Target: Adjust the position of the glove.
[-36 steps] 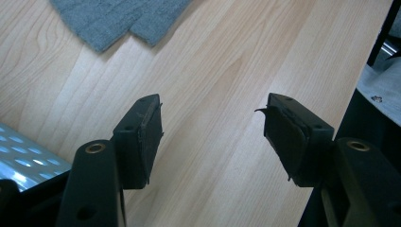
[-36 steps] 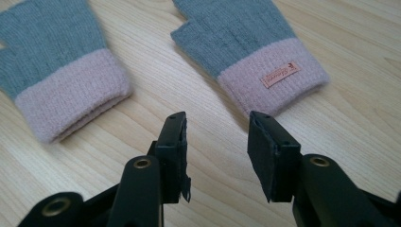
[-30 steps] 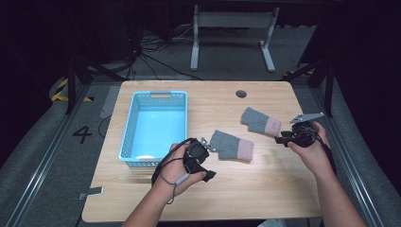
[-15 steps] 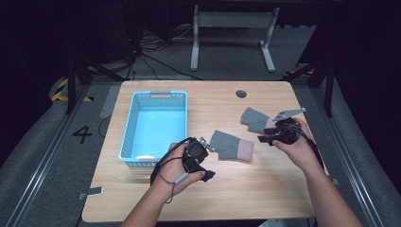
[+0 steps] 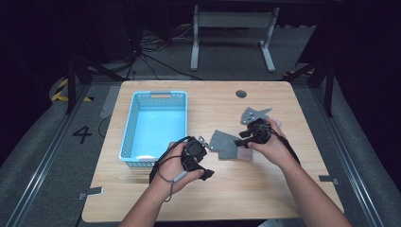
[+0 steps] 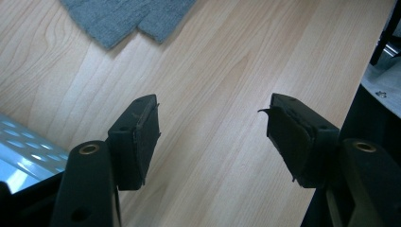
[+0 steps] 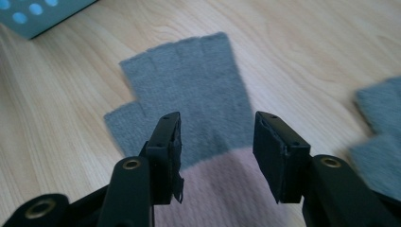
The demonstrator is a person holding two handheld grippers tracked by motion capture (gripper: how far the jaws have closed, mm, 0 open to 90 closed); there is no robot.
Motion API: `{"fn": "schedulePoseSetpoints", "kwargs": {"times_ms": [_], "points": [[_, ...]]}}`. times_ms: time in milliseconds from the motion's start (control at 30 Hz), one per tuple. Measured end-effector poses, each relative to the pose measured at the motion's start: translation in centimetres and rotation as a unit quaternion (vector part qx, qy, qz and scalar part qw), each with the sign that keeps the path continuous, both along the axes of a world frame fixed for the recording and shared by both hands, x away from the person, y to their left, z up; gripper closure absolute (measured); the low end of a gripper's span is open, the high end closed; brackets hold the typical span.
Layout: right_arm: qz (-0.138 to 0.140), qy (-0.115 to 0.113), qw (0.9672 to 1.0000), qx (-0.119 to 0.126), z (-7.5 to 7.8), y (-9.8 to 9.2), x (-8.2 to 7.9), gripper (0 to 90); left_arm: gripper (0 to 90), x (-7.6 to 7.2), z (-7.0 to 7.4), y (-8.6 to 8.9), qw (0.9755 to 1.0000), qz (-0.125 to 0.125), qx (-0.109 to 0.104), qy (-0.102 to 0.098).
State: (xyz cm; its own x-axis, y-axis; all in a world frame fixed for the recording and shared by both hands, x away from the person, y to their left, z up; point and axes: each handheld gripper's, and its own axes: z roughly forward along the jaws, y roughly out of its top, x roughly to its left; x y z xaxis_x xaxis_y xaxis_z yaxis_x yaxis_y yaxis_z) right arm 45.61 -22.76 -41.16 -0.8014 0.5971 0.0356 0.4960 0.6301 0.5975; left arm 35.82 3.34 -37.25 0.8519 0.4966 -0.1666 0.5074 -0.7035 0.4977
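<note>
A grey fingerless glove (image 5: 226,143) with a pink cuff lies flat on the wooden table (image 5: 283,189), right of a blue basket (image 5: 156,97). My right gripper (image 5: 243,138) hovers open over it. In the right gripper view its jaws straddle the glove (image 7: 198,90) where grey meets pink, with nothing clamped between them. A second grey glove (image 7: 378,137) lies at that view's right edge. My left gripper (image 5: 202,163) is held open just above bare wood beside the basket. The first glove's grey edge (image 6: 123,16) lies beyond its jaws.
The basket's corner (image 6: 19,156) sits close to the left gripper's jaw. A round cable hole (image 5: 241,93) marks the table's far side. The table's edge (image 6: 364,71) runs near the left gripper. Bare wood lies in front of both hands.
My right gripper has moved left, from past the farther glove to over the nearer glove's cuff. The left gripper has stayed in place.
</note>
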Motion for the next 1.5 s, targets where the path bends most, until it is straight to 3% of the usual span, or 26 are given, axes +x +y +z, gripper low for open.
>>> {"fn": "schedulePoseSetpoints", "kwargs": {"times_ms": [333, 467, 533, 567, 667, 767, 1067, 1267, 1367, 1400, 1500], "points": [[0.014, 0.016, 0.9993, -0.032, -1.9, 1.8, 0.4, 54.9, 35.4, 0.0, 0.1, 0.0, 1.0000, -0.004, 0.001, -0.001], [0.020, 0.013, 0.9987, -0.046, -2.5, 2.1, 0.4, 59.5, 35.3, 0.0, 0.3, 0.1, 1.0000, -0.003, -0.002, -0.002], [0.021, 0.009, 0.9987, -0.046, -2.6, 2.1, 0.3, 67.4, 35.3, -0.1, 0.3, 0.1, 1.0000, 0.000, -0.006, -0.002], [0.021, 0.009, 0.9987, -0.046, -2.6, 2.1, 0.3, 67.4, 35.3, -0.1, 0.3, 0.1, 1.0000, 0.000, -0.006, -0.002], [0.012, 0.020, 0.9988, -0.042, -2.5, 2.0, 0.4, 80.2, 35.2, 0.0, 0.3, 0.2, 1.0000, 0.000, -0.004, -0.002], [0.011, 0.026, 0.9988, -0.040, -2.5, 2.0, 0.5, 84.0, 35.2, -0.1, 0.3, 0.2, 1.0000, 0.001, -0.005, -0.002], [0.003, 0.023, 0.9992, -0.032, -1.1, 1.4, -0.1, 86.3, 35.1, 0.1, 0.4, 0.3, 0.9999, 0.003, -0.009, -0.004], [0.024, 0.012, 0.9995, -0.016, 0.6, 0.4, -1.4, 86.2, 35.1, 0.2, 0.7, 0.2, 0.9999, -0.002, -0.009, -0.006], [0.050, 0.009, 0.9986, -0.013, 1.3, -0.1, -2.7, 86.0, 35.0, 0.3, 0.8, 0.1, 0.9999, -0.003, -0.011, -0.009], [0.072, 0.004, 0.9973, -0.012, 1.5, -0.2, -3.7, 85.9, 35.0, 0.3, 0.8, 0.1, 0.9999, -0.004, -0.011, -0.009], [0.088, 0.002, 0.9960, -0.013, 1.5, -0.3, -4.5, 85.9, 34.9, 0.3, 0.8, 0.0, 0.9999, -0.004, -0.012, -0.011]]}}
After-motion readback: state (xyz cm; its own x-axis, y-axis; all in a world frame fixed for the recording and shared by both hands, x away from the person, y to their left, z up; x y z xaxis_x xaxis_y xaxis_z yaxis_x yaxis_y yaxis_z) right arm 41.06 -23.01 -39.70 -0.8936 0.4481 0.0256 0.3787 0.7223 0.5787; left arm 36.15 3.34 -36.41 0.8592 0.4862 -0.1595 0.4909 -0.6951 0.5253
